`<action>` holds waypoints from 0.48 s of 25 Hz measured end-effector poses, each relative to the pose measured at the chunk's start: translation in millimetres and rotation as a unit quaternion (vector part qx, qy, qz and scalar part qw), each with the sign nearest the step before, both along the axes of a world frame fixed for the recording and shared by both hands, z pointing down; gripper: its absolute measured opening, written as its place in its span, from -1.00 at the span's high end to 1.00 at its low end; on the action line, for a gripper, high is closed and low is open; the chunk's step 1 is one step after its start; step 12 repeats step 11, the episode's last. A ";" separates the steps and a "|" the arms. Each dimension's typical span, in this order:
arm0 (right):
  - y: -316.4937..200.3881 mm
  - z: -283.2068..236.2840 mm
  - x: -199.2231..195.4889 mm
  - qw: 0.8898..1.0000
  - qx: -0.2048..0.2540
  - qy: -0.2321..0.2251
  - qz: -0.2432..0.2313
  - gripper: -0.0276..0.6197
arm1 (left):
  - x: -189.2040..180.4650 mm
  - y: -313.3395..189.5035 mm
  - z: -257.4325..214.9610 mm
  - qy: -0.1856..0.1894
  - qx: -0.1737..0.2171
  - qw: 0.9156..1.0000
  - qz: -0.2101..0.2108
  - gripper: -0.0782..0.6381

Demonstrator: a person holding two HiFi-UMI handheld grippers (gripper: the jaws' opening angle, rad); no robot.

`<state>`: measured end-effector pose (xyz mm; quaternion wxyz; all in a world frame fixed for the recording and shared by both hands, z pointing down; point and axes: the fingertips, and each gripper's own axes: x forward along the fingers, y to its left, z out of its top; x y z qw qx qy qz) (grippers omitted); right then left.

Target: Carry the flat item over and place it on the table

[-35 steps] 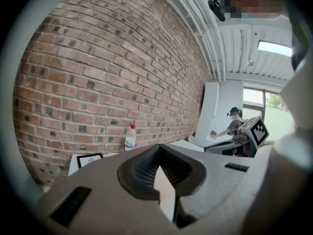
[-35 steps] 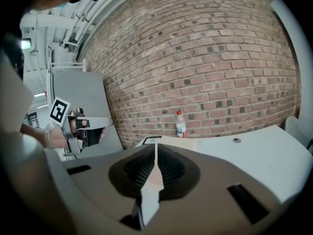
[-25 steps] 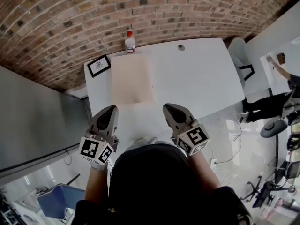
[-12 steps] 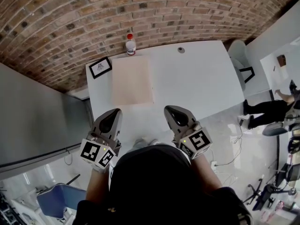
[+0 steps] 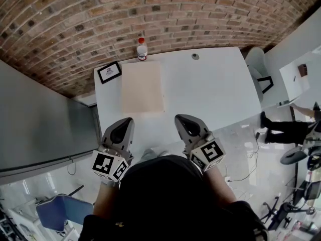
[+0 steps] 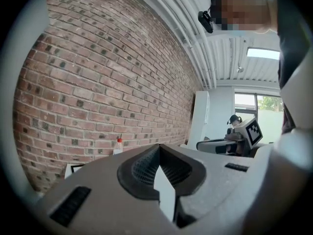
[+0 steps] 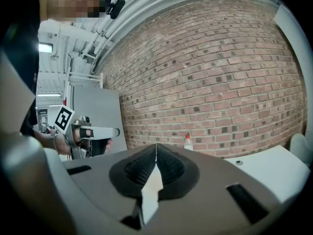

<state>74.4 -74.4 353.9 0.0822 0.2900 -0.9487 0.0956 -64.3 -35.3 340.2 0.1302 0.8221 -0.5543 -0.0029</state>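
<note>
While the person stands at the table's (image 5: 210, 89) near edge: both grippers are held out side by side over that edge, pointing across the table toward its far side.
Flat item (image 5: 143, 88): a pale beige rectangular sheet, lying flat on the table's left half, its long sides running from the near side to the far side; neither gripper touches it.
Left gripper (image 5: 125, 122): jaws fully closed with nothing between them, held off the table's near-left part, short of the sheet.
Right gripper (image 5: 179, 118): jaws pressed together and empty, at the middle of the table's near edge.
Bottle (image 5: 142, 49): clear with a red cap, upright at the table's far edge, just beyond the sheet.
Framed card (image 5: 109, 72): black-bordered, at the table's far-left corner, beside the sheet.
Small round disc (image 5: 195, 56): near the middle of the table's far edge.
Brick wall (image 5: 150, 14): along the table's far side.
</note>
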 end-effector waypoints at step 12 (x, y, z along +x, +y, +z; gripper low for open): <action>-0.6 4.4 -2.3 1.000 -0.002 0.002 -0.002 0.87 | -1.8 0.2 -1.8 0.015 0.005 1.000 -0.011 0.78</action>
